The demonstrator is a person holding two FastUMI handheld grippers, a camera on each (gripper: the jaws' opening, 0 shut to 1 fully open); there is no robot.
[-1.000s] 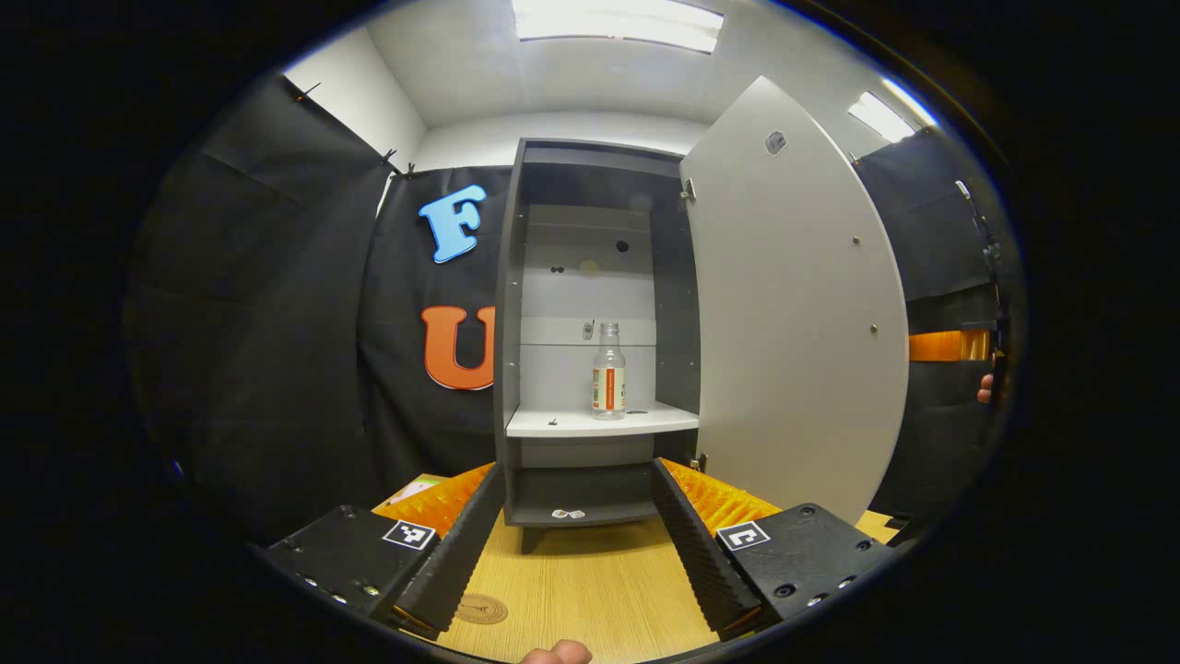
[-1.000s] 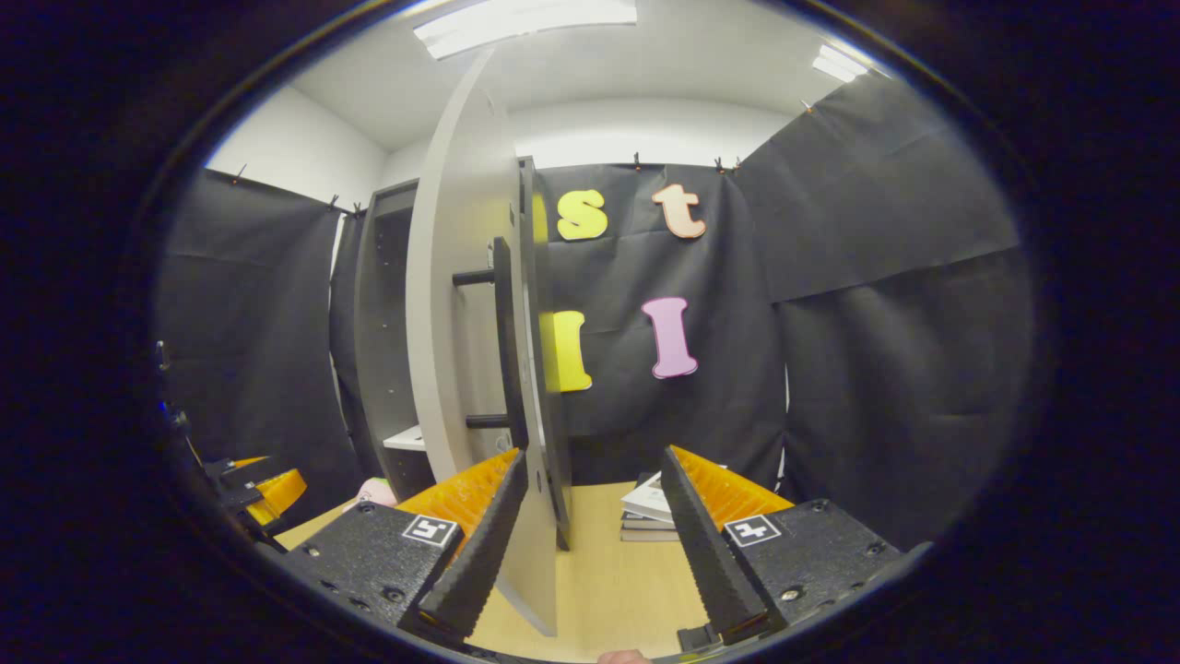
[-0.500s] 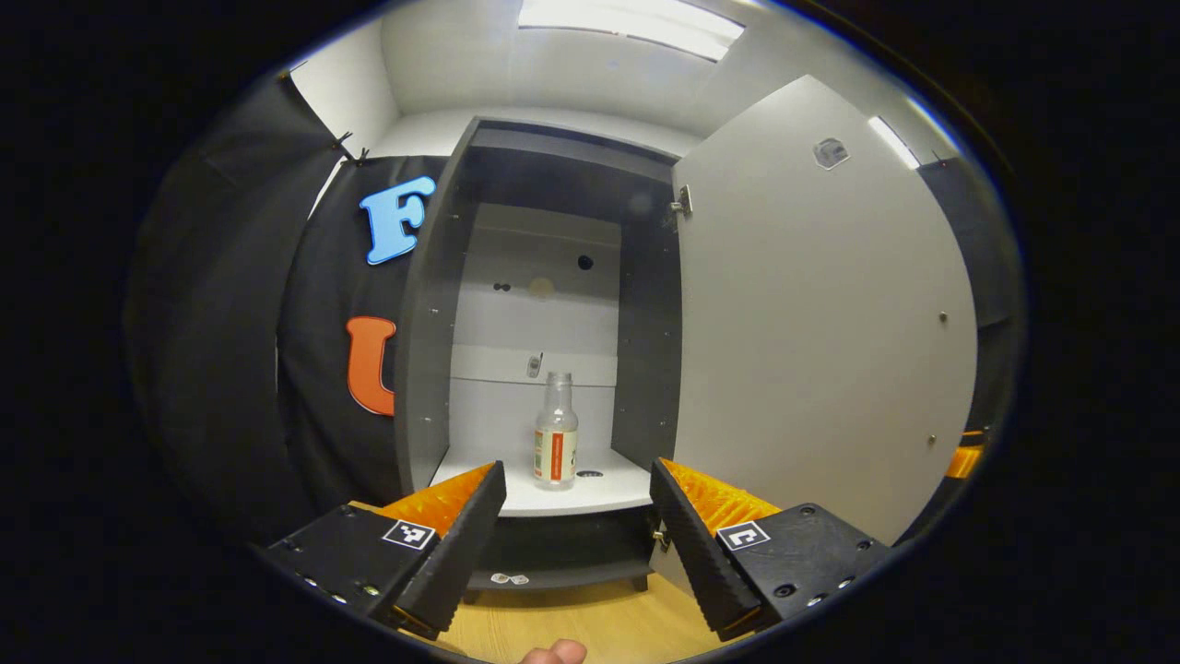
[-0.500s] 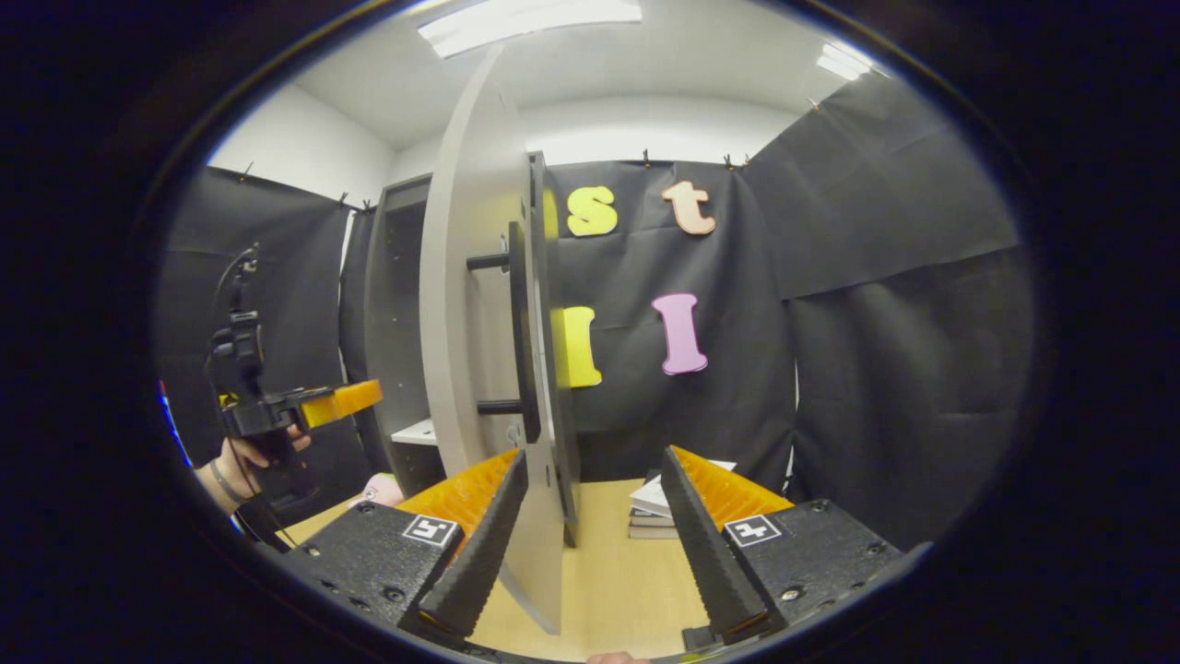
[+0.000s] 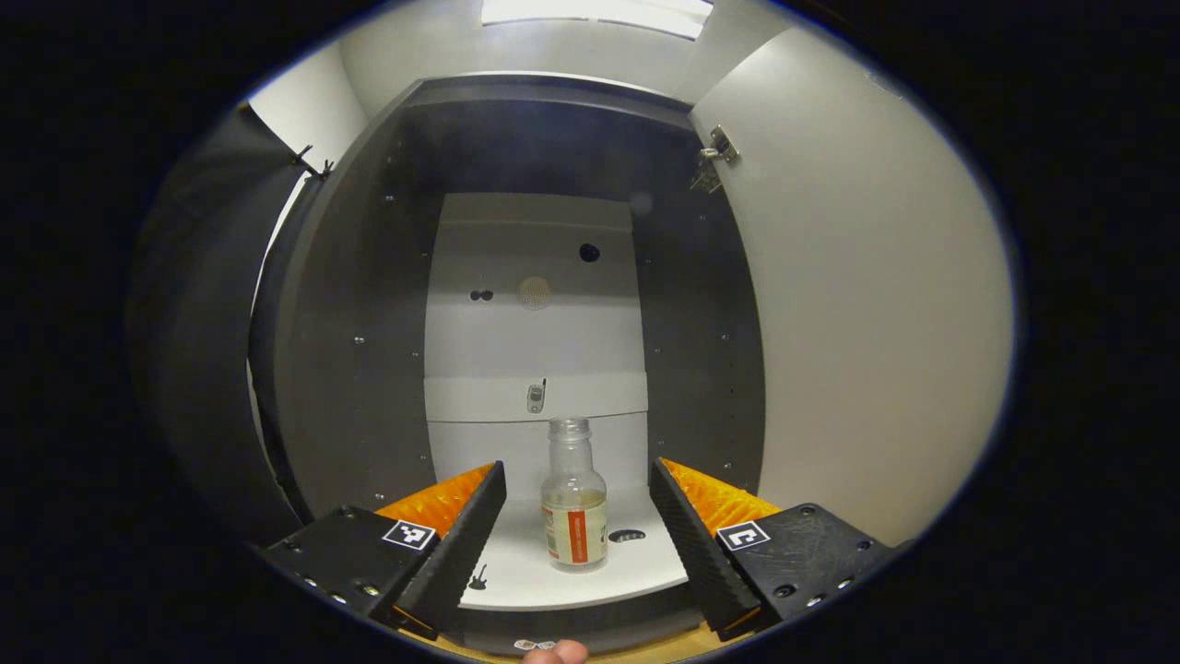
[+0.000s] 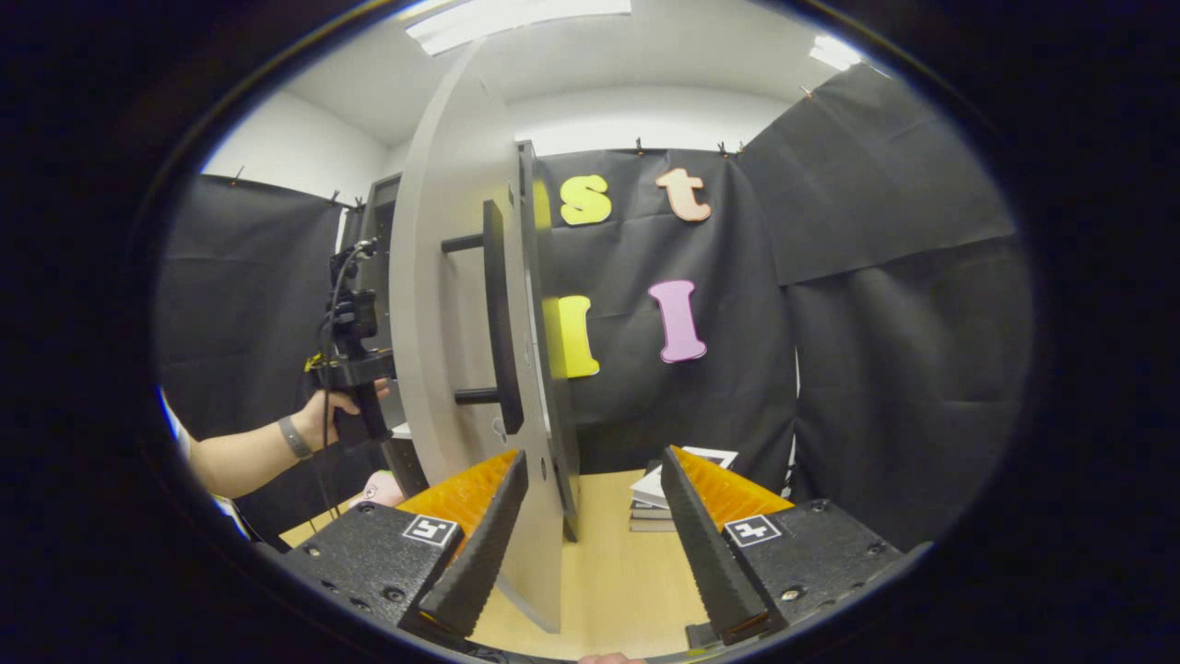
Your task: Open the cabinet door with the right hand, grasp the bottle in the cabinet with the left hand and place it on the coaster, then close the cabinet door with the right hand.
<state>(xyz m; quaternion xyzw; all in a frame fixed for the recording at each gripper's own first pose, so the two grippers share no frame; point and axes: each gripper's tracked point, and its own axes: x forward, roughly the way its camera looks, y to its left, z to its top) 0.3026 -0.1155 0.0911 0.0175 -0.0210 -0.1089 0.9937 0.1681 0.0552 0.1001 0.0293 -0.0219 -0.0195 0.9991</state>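
In the left gripper view we saw our left gripper (image 5: 578, 526) spread wide, its fingers either side of the bottle (image 5: 573, 498) without touching it. The bottle stood upright on the cabinet (image 5: 350, 369) shelf at 6 o'clock. In the right gripper view our right gripper (image 6: 590, 526) gaped empty, the open door (image 6: 442, 323) edge-on at 10 o'clock, books (image 6: 650, 503) beyond.

Left gripper view: close, facing straight into the cabinet (image 5: 369, 350). Right gripper view: beside the open door (image 6: 433, 304) (edge-on), facing the booth wall. Shared: door, cabinet.
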